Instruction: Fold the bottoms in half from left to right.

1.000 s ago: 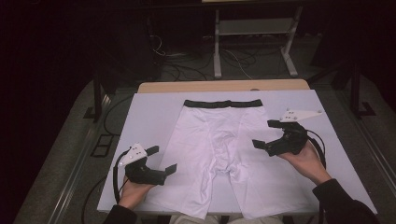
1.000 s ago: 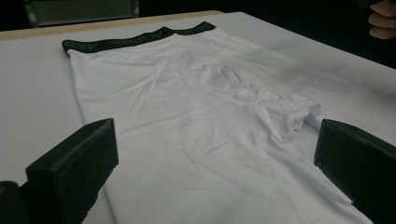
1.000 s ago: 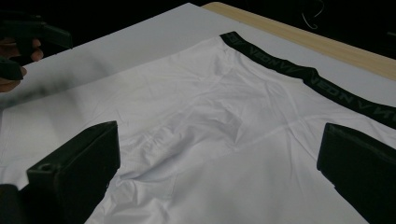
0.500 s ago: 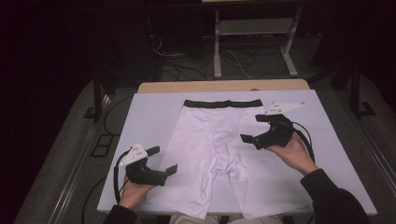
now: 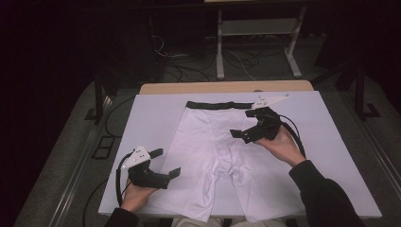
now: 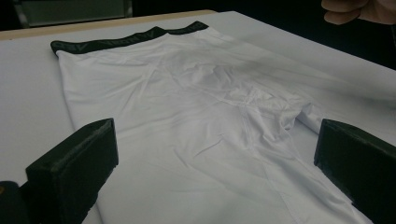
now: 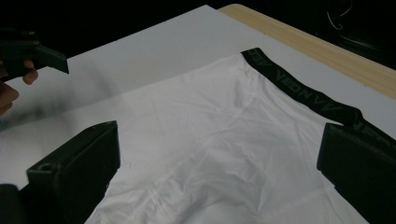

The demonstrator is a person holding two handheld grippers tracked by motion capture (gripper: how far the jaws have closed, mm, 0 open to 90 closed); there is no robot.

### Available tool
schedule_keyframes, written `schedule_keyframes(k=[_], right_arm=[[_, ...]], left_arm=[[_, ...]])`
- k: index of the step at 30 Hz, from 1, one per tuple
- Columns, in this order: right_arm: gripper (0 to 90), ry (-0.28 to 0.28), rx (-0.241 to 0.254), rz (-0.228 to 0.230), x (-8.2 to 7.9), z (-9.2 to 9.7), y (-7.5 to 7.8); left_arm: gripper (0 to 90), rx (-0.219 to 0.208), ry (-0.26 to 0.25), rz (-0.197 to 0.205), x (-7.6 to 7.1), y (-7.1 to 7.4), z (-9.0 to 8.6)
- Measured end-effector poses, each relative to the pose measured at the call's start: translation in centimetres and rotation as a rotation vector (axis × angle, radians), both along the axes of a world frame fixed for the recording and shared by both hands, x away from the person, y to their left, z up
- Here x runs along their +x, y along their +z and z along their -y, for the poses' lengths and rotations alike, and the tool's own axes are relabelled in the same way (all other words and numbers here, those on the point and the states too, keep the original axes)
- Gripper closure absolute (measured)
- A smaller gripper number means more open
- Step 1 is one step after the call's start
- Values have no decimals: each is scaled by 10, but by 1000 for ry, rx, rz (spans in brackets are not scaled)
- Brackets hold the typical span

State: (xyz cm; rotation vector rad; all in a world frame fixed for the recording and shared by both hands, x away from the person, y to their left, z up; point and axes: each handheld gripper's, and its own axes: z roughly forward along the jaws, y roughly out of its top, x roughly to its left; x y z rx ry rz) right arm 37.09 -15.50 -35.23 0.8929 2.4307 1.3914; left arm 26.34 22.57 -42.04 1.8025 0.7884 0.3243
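Both grippers are held open and empty: the right gripper (image 5: 249, 127) above the waist of the white boxer briefs (image 5: 222, 165), the left gripper (image 5: 165, 163) beside the left leg. Spread flat on the white counter (image 5: 331, 156), the thin, lightly creased fabric should probably be pinched at the thicker black waistband (image 5: 215, 104).

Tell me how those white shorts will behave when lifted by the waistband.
The white shorts lie flat and creased, so probably floppy: the legs should sag and drape. Thin, smooth-looking fabric suggests light, perhaps slippery. The black waistband looks thicker, likely a firmer grip.
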Motion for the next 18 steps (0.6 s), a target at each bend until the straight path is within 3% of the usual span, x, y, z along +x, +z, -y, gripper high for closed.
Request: schedule_keyframes(k=[7, 18], right_arm=[[0, 6, 0, -10, 10, -13, -2], [0, -23, 11, -48, 31, -28, -18]], left_arm=[[0, -1, -4, 1, 0, 0, 1], [0, -2, -12, 2, 0, 0, 3]])
